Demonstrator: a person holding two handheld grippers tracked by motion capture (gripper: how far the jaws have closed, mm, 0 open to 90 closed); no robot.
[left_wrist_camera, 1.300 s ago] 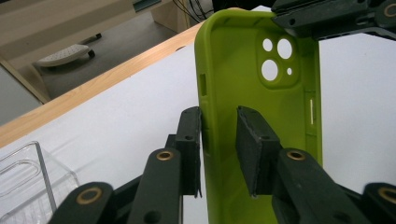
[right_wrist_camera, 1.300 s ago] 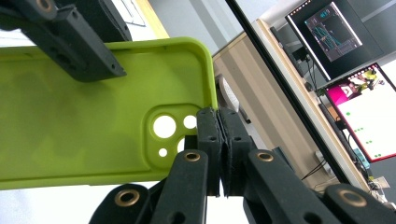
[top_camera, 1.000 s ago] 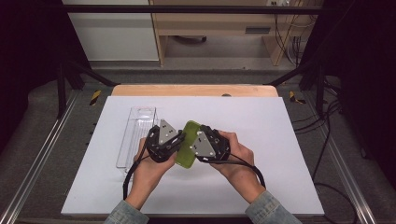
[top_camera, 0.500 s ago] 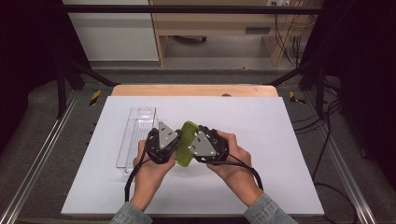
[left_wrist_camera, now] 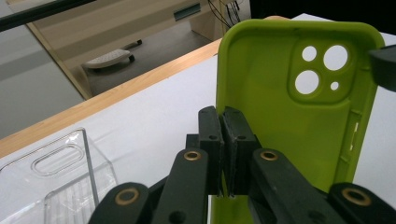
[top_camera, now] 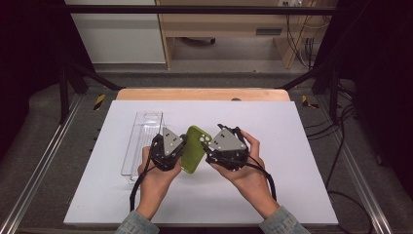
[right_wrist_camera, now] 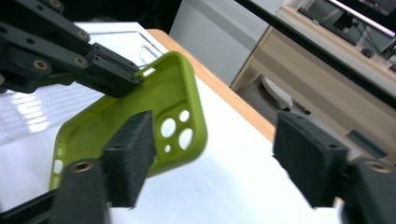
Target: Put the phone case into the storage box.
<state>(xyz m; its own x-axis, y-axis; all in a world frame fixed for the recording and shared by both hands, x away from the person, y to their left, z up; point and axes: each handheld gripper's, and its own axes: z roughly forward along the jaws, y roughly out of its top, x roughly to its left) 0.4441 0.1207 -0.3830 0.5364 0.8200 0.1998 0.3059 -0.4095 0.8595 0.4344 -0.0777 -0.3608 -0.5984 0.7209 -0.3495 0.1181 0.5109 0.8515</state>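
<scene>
At the bottom of the high view, two forearms in denim sleeves come in, and the hands meet in the middle of the white table (top_camera: 292, 131). The left gripper (top_camera: 171, 146) and the right gripper (top_camera: 217, 145) stand close together, with a green phone case (top_camera: 194, 149) between them, held above the table surface.

In the left gripper view, the jaws of the left gripper (left_wrist_camera: 225, 135) are pressed together on the long left edge of the phone case (left_wrist_camera: 289, 93). The case stands upright, its hollow inside faces the camera, and the camera cut-out is in the upper right of the frame. A dark corner of the other gripper enters at the right edge.

In the right gripper view, the right gripper (right_wrist_camera: 215, 158) has its jaws wide apart. The left pad is in front of the phone case (right_wrist_camera: 140, 116), near the camera holes; I cannot tell if it touches. The right pad is well apart from the case, with bare table between. The left gripper (right_wrist_camera: 119, 70) holds the case edge in the upper left of this frame.

Just to the left of the hands in the high view lies a clear plastic box (top_camera: 143, 136), long and narrow. The table has wide free room on the right half and toward the far edge, where a wooden strip (top_camera: 204, 94) runs. Beyond it stands a wooden cabinet (top_camera: 229, 24).
</scene>
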